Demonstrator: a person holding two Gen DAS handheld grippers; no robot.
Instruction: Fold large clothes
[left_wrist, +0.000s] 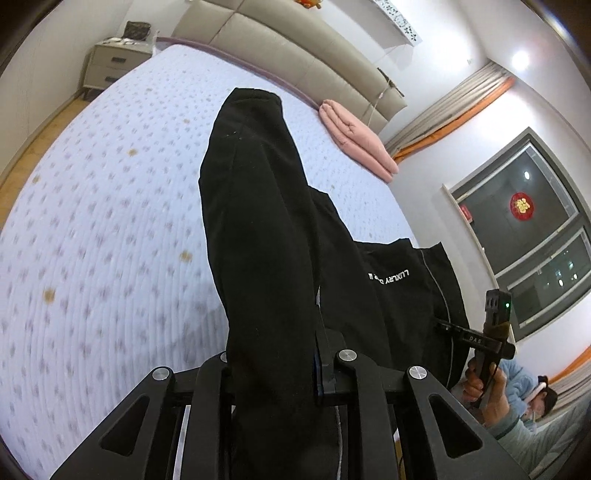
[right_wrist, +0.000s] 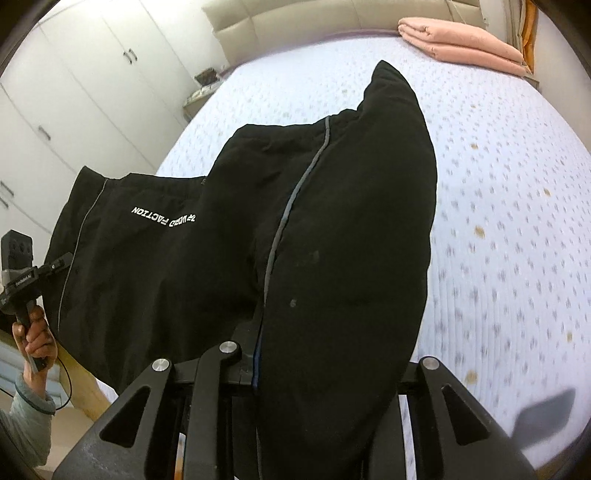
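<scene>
The left gripper (left_wrist: 280, 369) is squeezed tight on a fold of the black pants (left_wrist: 258, 229). The cloth goes right between its two fingers and hangs over them. The pants are lifted up above the bed (left_wrist: 110, 221), which has a white sheet with little purple spots. One pant leg sticks out toward the far end of the bed. White letters show on the pants, next to a thin grey stripe. A pink folded blanket (left_wrist: 354, 140) lies by the headboard (left_wrist: 295, 48). A small nightstand (left_wrist: 110, 62) stands in the far left corner.

The right gripper (right_wrist: 258, 354) is also clamped on the black pants (right_wrist: 332, 221), beside a grey stripe. The cloth drapes over its fingers. In the right wrist view a hand (right_wrist: 35, 332) holds the left gripper's handle at the far left. White closet doors (right_wrist: 74, 92) stand behind it.
</scene>
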